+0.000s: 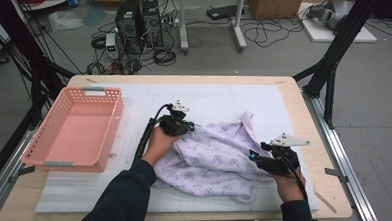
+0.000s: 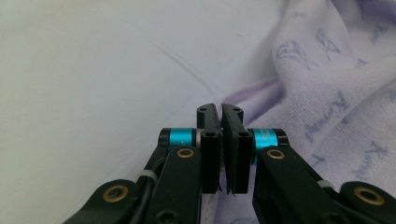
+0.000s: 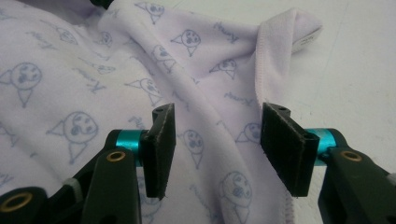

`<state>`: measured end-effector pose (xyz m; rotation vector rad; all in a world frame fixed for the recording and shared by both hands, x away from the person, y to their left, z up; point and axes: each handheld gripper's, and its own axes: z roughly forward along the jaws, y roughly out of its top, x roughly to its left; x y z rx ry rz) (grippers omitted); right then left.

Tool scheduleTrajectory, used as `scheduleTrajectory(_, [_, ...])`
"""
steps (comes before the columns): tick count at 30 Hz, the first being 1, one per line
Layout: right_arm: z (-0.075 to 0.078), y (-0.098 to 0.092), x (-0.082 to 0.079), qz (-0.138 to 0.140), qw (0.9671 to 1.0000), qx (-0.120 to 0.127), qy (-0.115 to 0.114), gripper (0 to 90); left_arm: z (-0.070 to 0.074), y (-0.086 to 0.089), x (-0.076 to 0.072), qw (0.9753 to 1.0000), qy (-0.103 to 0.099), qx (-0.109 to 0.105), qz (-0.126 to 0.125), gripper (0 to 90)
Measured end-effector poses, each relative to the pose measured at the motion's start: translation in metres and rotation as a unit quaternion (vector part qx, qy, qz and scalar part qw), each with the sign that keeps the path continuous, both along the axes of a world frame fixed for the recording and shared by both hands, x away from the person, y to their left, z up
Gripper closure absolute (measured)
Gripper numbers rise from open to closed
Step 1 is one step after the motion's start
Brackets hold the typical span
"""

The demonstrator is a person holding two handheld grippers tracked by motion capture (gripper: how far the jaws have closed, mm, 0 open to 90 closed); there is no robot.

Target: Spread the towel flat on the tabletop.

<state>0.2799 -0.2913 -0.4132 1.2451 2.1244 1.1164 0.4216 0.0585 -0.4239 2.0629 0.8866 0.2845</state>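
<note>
A lavender cloth (image 1: 213, 157) printed with small blue faces lies crumpled on the white mat (image 1: 218, 94). My left gripper (image 1: 189, 126) is at the cloth's upper left edge. In the left gripper view its jaws are pressed together at the purple hem (image 2: 261, 88), with cloth (image 2: 327, 93) running beneath and to the right of them. My right gripper (image 1: 256, 157) is at the cloth's right side. It (image 3: 215, 135) stands open, and a raised fold of the cloth (image 3: 205, 102) runs between the jaws without touching the pads (image 3: 159, 144).
A pink plastic basket (image 1: 109, 127) stands on the left part of the table. The wooden table edge (image 1: 318, 150) runs close to the right hand. Beyond the table are computer boxes (image 1: 137, 20), cables and black frame legs (image 1: 332, 64) on the floor.
</note>
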Motion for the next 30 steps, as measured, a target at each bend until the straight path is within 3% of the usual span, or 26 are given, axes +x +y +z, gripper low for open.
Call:
scheduleTrajectory(2, [0.0,0.002,0.003,-0.004,1.0,0.0,0.002,45.0,0.009,0.02,-0.005,0.9984,-0.025,-0.032,0.039,85.9])
scheduleTrajectory(4, [-0.001,0.006,0.008,-0.008,1.0,-0.002,0.004,45.0,0.02,0.042,-0.013,0.9944,-0.052,-0.056,0.072,85.8])
scheduleTrajectory(9, [-0.004,0.026,0.031,-0.025,0.9996,0.005,0.007,42.5,0.033,0.08,-0.034,0.9847,-0.1,-0.074,0.123,85.8])
scheduleTrajectory(12, [-0.009,0.048,0.051,-0.016,0.9997,-0.01,0.015,42.5,0.035,0.095,-0.043,0.9806,-0.107,-0.087,0.139,85.7])
scheduleTrajectory(15, [-0.012,0.069,0.069,-0.009,0.9994,-0.027,0.022,43.2,0.032,0.102,-0.051,0.9807,-0.091,-0.102,0.14,85.6])
scheduleTrajectory(16, [-0.013,0.074,0.074,-0.006,0.9993,-0.028,0.025,43.9,0.028,0.103,-0.053,0.9826,-0.077,-0.103,0.134,85.6])
scheduleTrajectory(18, [-0.017,0.084,0.084,0.002,0.9989,-0.036,0.029,46.2,0.023,0.102,-0.058,0.9844,-0.071,-0.1,0.126,85.6])
scheduleTrajectory(20, [-0.023,0.09,0.092,0.014,0.9983,-0.035,0.043,49.5,0.017,0.102,-0.062,0.9847,-0.065,-0.104,0.124,85.6])
scheduleTrajectory(22, [-0.029,0.093,0.096,0.022,0.9968,-0.051,0.057,56.8,0.013,0.103,-0.066,0.9853,-0.06,-0.103,0.123,85.6])
scheduleTrajectory(23, [-0.028,0.091,0.097,0.027,0.9968,-0.046,0.059,66.0,0.011,0.103,-0.067,0.9855,-0.057,-0.103,0.122,85.6])
scheduleTrajectory(24, [-0.026,0.09,0.095,0.034,0.9963,-0.055,0.057,84.3,0.009,0.103,-0.068,0.9859,-0.054,-0.104,0.119,85.5])
scheduleTrajectory(26, [-0.022,0.089,0.087,0.045,0.9932,-0.1,0.038,87.2,0.005,0.104,-0.071,0.9866,-0.046,-0.106,0.115,85.5])
scheduleTrajectory(28, [-0.018,0.081,0.079,0.046,0.9936,-0.094,0.043,87.3,0.001,0.104,-0.074,0.9882,-0.033,-0.105,0.106,85.4])
scheduleTrajectory(30, [-0.014,0.065,0.067,0.032,0.9933,-0.104,0.039,87.4,-0.002,0.103,-0.077,0.9875,-0.025,-0.116,0.104,85.3])
